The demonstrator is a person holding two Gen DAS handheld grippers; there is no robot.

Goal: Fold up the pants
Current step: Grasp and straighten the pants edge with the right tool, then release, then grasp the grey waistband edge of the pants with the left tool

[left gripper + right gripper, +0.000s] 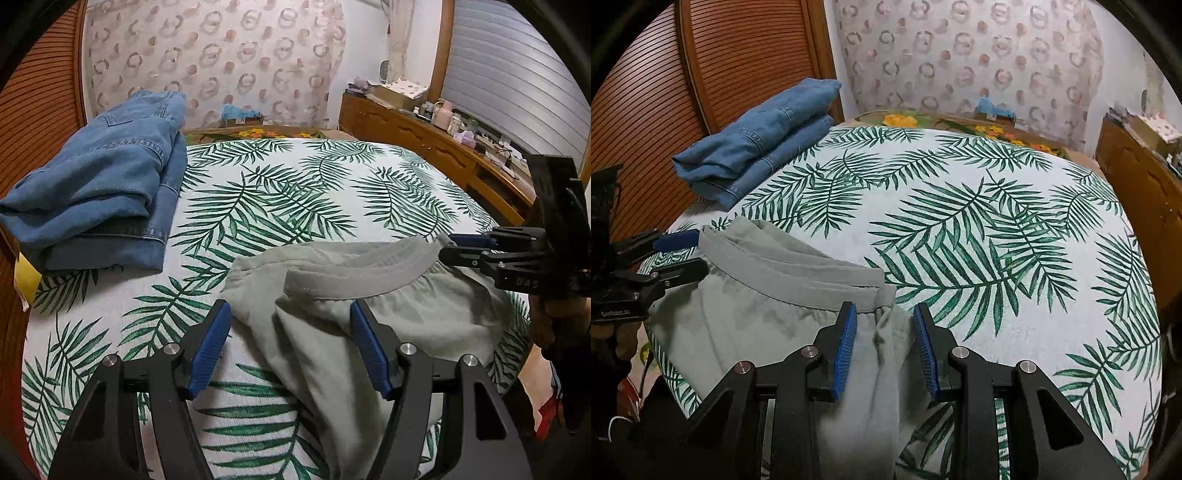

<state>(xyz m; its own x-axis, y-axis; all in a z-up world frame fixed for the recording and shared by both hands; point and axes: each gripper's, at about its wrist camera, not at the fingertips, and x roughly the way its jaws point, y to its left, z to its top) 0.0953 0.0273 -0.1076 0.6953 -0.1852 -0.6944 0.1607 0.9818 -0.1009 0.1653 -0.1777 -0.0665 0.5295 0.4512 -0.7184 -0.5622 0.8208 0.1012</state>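
Pale grey-green pants [424,325] lie on the leaf-print bed, their waistband [365,273] toward the middle of the bed and raised in a fold. They also show in the right wrist view [757,317]. My left gripper [291,317] is open, its blue pads on either side of the waistband's left end, with cloth between them. My right gripper [884,317] is open around the waistband's other end [871,284]. Each gripper shows in the other's view: the right gripper [448,247] at the far right edge, the left gripper [690,254] at the left edge.
Folded blue jeans [99,184] lie at the bed's far left by a slatted wooden panel [738,66]. The leaf-print bedspread [997,229] spreads wide beyond the pants. A wooden dresser [424,136] with clutter runs along the right side.
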